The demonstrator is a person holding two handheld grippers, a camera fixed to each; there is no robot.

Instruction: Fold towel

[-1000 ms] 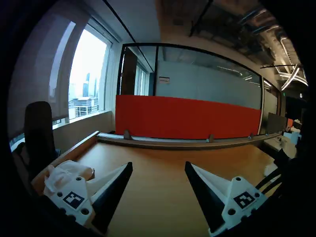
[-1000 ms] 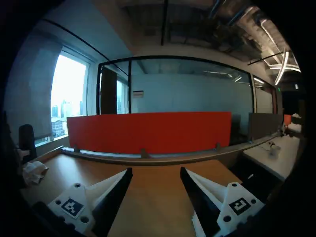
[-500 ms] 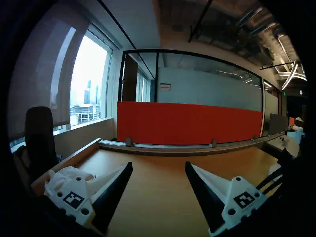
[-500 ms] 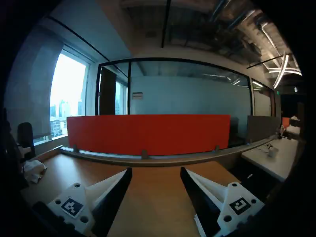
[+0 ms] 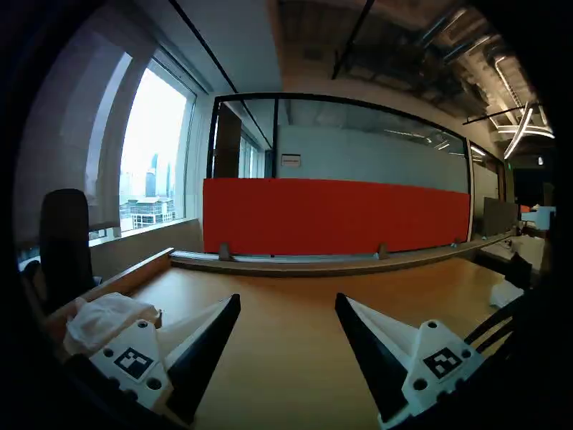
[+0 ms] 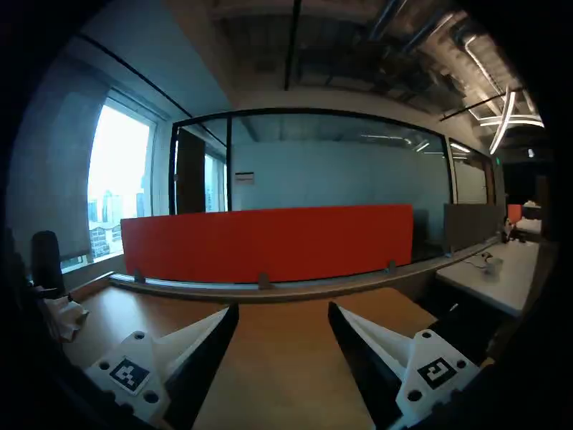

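Slightly changed from a second ago: in the left gripper view the towel (image 5: 100,322) now sits a little lower and nearer the picture's left edge, and the far wall has drifted leftward. The right gripper view has barely altered.

A long wooden desk (image 5: 286,358) stretches ahead of both tools. Along its far edge stands a bright red partition (image 5: 336,215), with a glass wall (image 5: 372,150) behind it. A tall window (image 5: 147,172) is on the left, with a dark chair (image 5: 64,244) below it.

The towel, white and crumpled in a heap, lies on the desk's left end. It is just beside the outer edge of the left gripper (image 5: 286,297), by its left-hand finger (image 5: 179,344), and well apart from the right gripper (image 6: 283,308), at the far left of that view (image 6: 64,319).

Both grippers hover over bare wood with fingers spread wide, holding nothing.

A small white notice (image 5: 290,160) on the glass is too small to read. Black-and-white square tags (image 5: 132,362) on the fingers carry patterns, not words.
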